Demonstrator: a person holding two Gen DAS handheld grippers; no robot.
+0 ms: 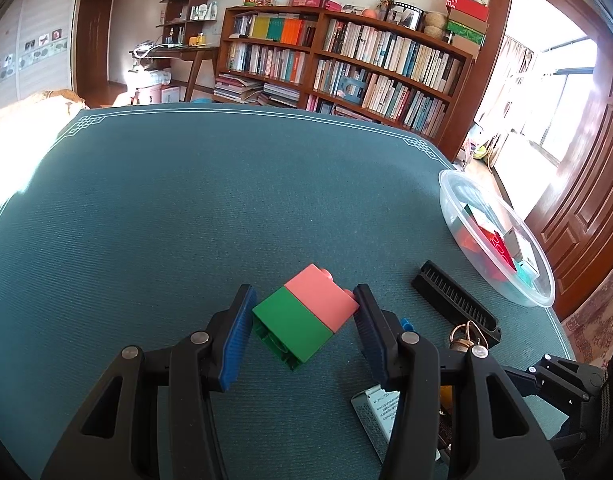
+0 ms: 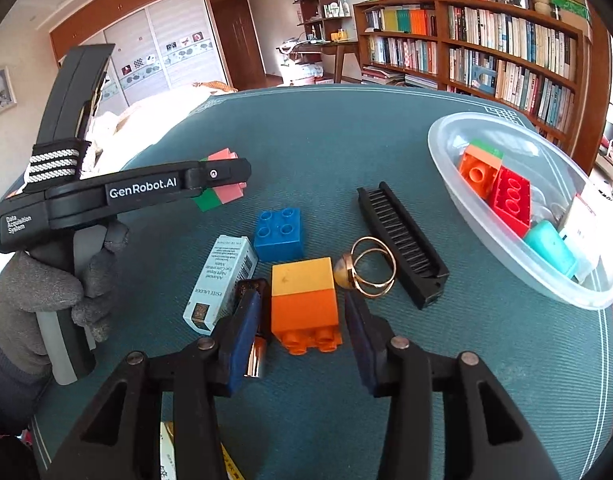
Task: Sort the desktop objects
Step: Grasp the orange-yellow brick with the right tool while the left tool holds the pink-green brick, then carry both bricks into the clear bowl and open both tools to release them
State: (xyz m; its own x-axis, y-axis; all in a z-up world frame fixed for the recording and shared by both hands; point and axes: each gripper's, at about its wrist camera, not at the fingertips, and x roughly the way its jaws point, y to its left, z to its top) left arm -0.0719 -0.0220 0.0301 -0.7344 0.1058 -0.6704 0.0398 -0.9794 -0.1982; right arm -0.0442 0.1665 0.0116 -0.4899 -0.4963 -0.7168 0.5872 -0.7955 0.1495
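Note:
A green-and-pink block (image 1: 306, 316) sits cornerwise between the blue pads of my left gripper (image 1: 304, 296), which is shut on it. In the right wrist view a gloved hand (image 2: 38, 300) holds that left gripper (image 2: 226, 184) with the same block (image 2: 222, 194) just above the green cloth. My right gripper (image 2: 302, 292) stands open around a yellow-and-orange block (image 2: 304, 300) lying on the cloth, with a narrow gap on each side. A clear plastic bowl (image 2: 478, 236) at the right holds an orange block, a red block and a teal item.
Around the right gripper lie a blue block (image 2: 279, 234), a white carton (image 2: 220, 282), a metal tube (image 2: 255, 358), a gold ring (image 2: 368, 266) and a black comb (image 2: 402, 248). The green-clothed table (image 1: 186, 200) stretches to the far left. Bookshelves stand behind it.

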